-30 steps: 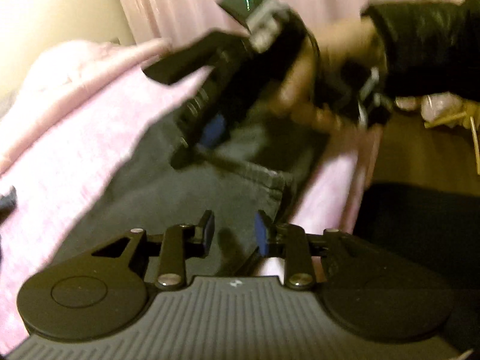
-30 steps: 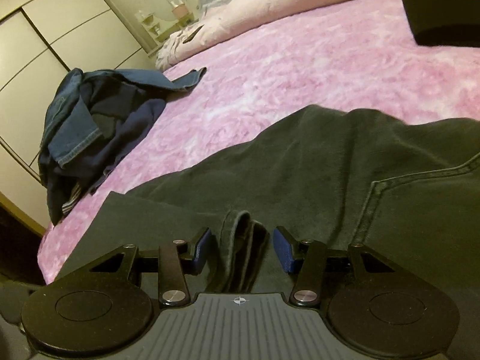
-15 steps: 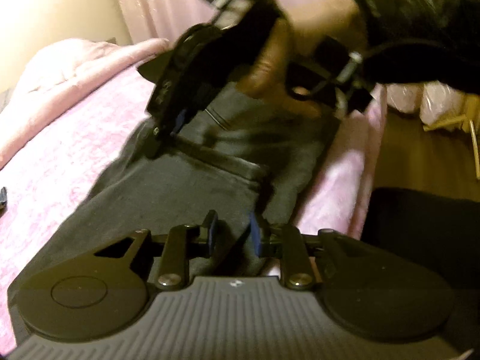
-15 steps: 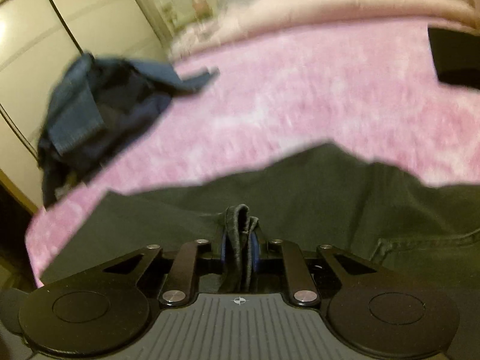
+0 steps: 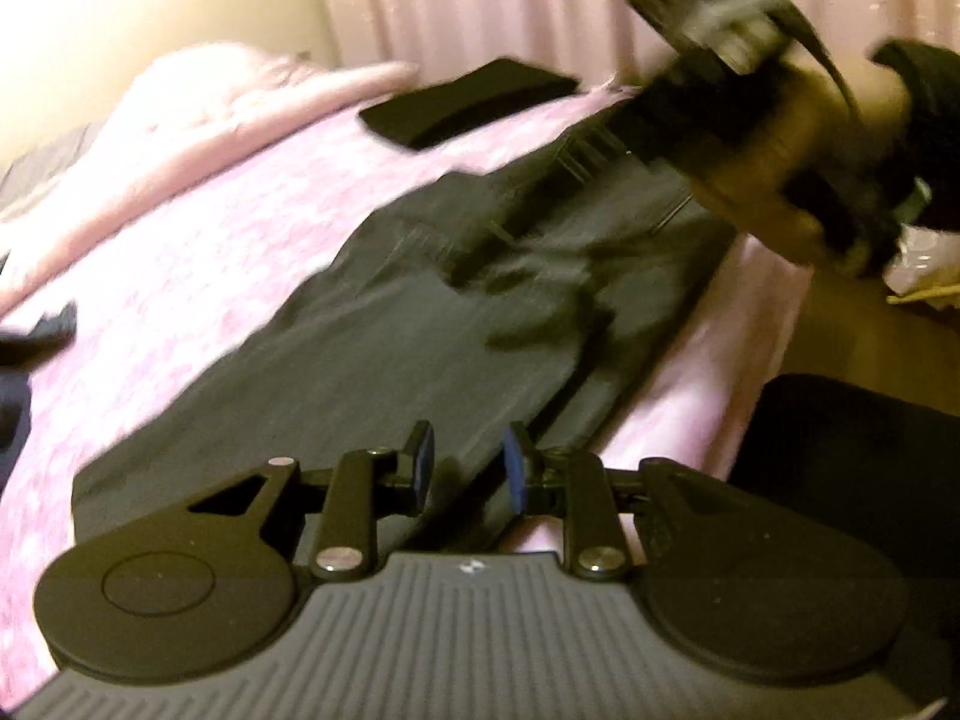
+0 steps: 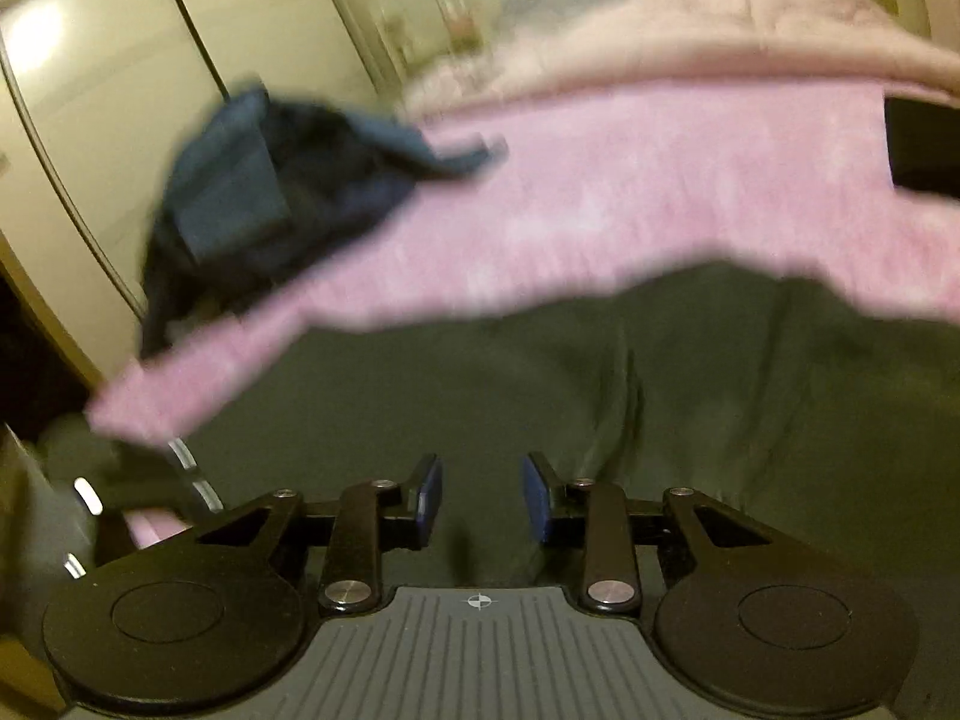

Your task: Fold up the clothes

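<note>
Dark grey trousers (image 5: 420, 324) lie along the near edge of the pink bed (image 5: 240, 192); they also fill the lower half of the right wrist view (image 6: 660, 372). My left gripper (image 5: 465, 468) is open, its blue pads just above the trousers' near edge, holding nothing. My right gripper (image 6: 483, 495) is open and empty just above the cloth. In the left wrist view the right gripper's body and the hand holding it (image 5: 750, 120) hover blurred over the trousers' far end, fingertips hidden.
A heap of blue denim clothes (image 6: 270, 198) lies at the bed's far left corner near white wardrobe doors (image 6: 90, 90). A folded black item (image 5: 468, 99) lies by the pink curtain. A rumpled pink duvet (image 6: 750, 18) lies at the bed's far end.
My right gripper was shut on a fold of the trousers half a second ago; it has let go, opened and lifted. My left gripper has opened wider. Both views have shifted.
</note>
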A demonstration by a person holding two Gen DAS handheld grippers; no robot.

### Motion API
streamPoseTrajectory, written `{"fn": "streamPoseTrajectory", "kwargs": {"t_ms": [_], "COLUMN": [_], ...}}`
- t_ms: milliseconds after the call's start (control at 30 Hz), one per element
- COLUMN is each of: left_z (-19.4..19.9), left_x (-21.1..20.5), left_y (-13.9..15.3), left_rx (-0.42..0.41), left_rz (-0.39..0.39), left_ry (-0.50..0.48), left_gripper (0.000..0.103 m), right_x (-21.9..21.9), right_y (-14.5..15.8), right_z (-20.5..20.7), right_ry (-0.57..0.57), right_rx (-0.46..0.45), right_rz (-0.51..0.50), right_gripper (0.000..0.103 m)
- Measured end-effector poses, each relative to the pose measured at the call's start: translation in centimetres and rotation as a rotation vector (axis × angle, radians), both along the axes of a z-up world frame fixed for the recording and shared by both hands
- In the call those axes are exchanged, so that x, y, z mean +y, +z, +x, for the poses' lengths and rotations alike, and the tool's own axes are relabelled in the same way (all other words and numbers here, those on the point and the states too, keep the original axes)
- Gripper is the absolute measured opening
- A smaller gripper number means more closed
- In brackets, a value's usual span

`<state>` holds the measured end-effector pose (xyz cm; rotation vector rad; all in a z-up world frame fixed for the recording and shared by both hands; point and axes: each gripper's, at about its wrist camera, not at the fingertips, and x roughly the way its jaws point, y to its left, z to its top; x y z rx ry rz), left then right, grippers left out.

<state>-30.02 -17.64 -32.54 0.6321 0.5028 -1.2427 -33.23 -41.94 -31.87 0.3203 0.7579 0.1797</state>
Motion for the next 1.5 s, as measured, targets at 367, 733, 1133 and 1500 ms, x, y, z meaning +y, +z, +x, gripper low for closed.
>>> {"fn": "streamPoseTrajectory", "kwargs": {"t_ms": [367,733,1133,1500], "left_z": [-1.5,0.2,-0.2,-0.9], "left_x": [2.7,1.3,3.0,4.2], "left_y": [0.7,-0.3,0.2,0.2], "left_rx": [-0.219,-0.264,-0.234,-0.232], "left_rz": [0.033,0.080,0.065,0.080], "left_ry": [-0.069,-0.059,-0.074,-0.081], "left_gripper": [0.029,0.040,0.039,0.041], "right_x": [3.7,10.9,10.0,10.3], "right_y": [2.1,-2.6,-4.5,-1.2], "right_z": [-7.0,-6.3,-5.5,-7.6], "right_ry": [0.172,0.737,0.773,0.628], "right_rx": [-0.124,-0.099,-0.125,-0.096], "right_rz": [-0.469,-1.180,-1.290,-1.068], "right_gripper": [0.032,0.045,0.021,0.018]}}
